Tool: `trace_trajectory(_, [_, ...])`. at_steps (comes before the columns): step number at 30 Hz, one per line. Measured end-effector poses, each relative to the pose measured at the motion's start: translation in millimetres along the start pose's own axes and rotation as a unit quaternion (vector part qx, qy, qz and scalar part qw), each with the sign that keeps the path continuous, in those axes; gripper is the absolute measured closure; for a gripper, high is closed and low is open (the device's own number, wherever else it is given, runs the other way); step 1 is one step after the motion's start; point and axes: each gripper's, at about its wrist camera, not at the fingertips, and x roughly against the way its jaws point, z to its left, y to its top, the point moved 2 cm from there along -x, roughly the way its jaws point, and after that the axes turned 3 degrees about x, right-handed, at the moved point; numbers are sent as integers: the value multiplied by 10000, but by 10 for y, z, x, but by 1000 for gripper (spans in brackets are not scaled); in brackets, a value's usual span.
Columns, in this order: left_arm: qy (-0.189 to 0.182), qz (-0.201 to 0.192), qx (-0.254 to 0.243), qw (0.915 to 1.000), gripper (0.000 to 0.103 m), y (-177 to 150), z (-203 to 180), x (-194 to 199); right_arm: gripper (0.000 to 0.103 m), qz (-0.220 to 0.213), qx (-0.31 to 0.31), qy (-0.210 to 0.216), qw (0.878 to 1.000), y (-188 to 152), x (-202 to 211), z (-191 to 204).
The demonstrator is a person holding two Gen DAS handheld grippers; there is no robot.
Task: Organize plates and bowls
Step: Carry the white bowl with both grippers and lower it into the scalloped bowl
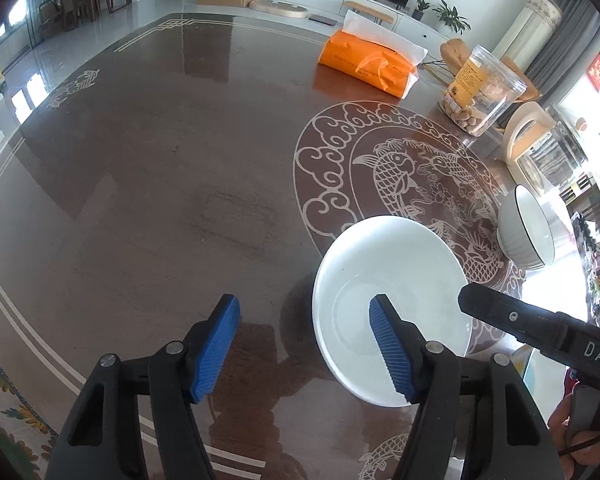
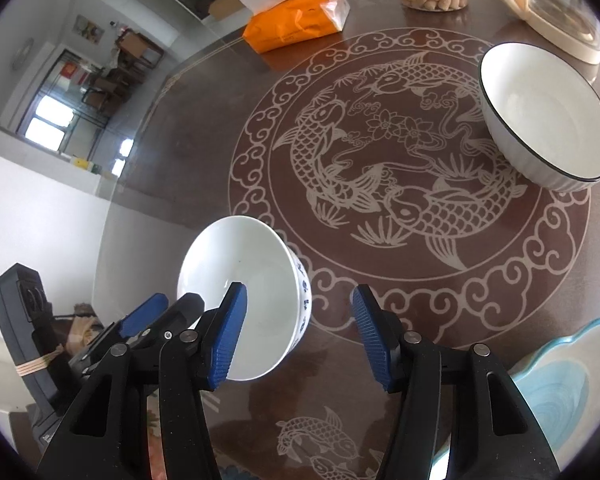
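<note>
My left hand-held gripper (image 1: 304, 344) stands part-way open with nothing between its pads. Its right pad (image 1: 388, 348) sits over the inside of the small white bowl (image 1: 392, 280), its left pad over the bare table (image 1: 140, 200); I cannot tell whether the right pad touches the bowl. The bowl stands on the table at the near edge of the round fish pattern (image 1: 412, 176).

My right hand-held gripper (image 2: 298, 326) is also part-way open and holds nothing. Seen from it, that same white bowl (image 2: 256, 296), with blue marks on its outer wall, lies mostly to the left: the left pad (image 2: 228, 336) is over the bowl's inside and the right pad (image 2: 370, 332) over the table beyond its right wall, so that wall lies between the pads.

The bigger white bowl with the dark rim (image 2: 548, 120) stands well apart, on the far right of the fish pattern. A pale blue dish (image 2: 560, 392) shows at the lower right, just beside my right hand-held gripper.
</note>
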Motion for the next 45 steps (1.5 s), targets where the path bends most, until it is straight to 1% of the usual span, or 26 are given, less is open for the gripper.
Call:
trace_trajectory(1, [9,29,-4,10000,45,-3,0,-26,45,0,46,-60,10000,1,-18,7])
trace_trajectory(2, [23,72,-18,10000,53,-6,-2,-59,48,10,90,-98,9999,0,-36,16])
trace_trajectory(3, [31,126,-26,9999,57,-12,-7,-86,54,27,126,-121,9998,1,-56,24])
trace_trajectory(4, [26,170,-21,9998,64,-21,-5,-107,57,42,150,-143,9998,-2,-77,30])
trace_trajectory(5, [14,196,-7,9998,68,-30,-2,-120,61,60,169,-167,9997,-2,-105,36])
trace_trajectory(6, [4,202,6,9998,69,-37,0,-128,65,71,193,-193,9996,0,-137,43])
trace_trajectory(8, [-3,188,2,9998,74,-49,-4,-128,69,100,234,-234,9994,-16,-180,55])
trace_trajectory(9, [-16,192,-2,9998,79,-50,-8,-128,73,115,256,-246,9993,-23,-201,60])
trace_trajectory(10, [-55,190,-1,9998,82,-52,-13,-126,75,134,274,-255,9992,-33,-221,66])
trace_trajectory(12, [-120,187,-11,9998,88,-54,-32,-125,83,171,291,-269,9991,-50,-247,68])
trace_trajectory(13, [-162,187,-29,9997,93,-58,-52,-123,86,185,289,-254,9991,-53,-261,69])
trace_trajectory(14, [-145,179,-55,9997,95,-60,-71,-122,88,169,279,-211,9992,-56,-259,67])
trace_trajectory(16, [-55,132,-102,9998,95,-68,-99,-117,91,161,297,-230,9992,-57,-247,83])
trace_trajectory(19, [-87,74,-89,9999,95,-78,-104,-86,91,159,326,-289,9989,-71,-240,85])
trace_trajectory(23, [-122,-29,-130,9998,95,-109,-116,19,91,71,303,-175,9994,-78,-161,91])
trace_trajectory(30, [-228,-298,-237,9990,95,-172,-264,435,91,-118,344,29,9993,-130,180,165])
trace_trajectory(35, [-476,-489,-503,9964,95,-338,-604,784,91,-274,366,148,9988,-273,638,88])
trace_trajectory(38, [-678,-541,-711,9937,94,-474,-894,918,91,-414,330,132,9985,-393,959,-67])
trace_trajectory(41, [-866,-495,-909,9909,94,-632,-1194,950,91,-537,227,50,9983,-523,1245,-285])
trace_trajectory(45, [-1053,-331,-1129,9875,94,-870,-1548,869,91,-610,33,-104,9981,-723,1490,-635])
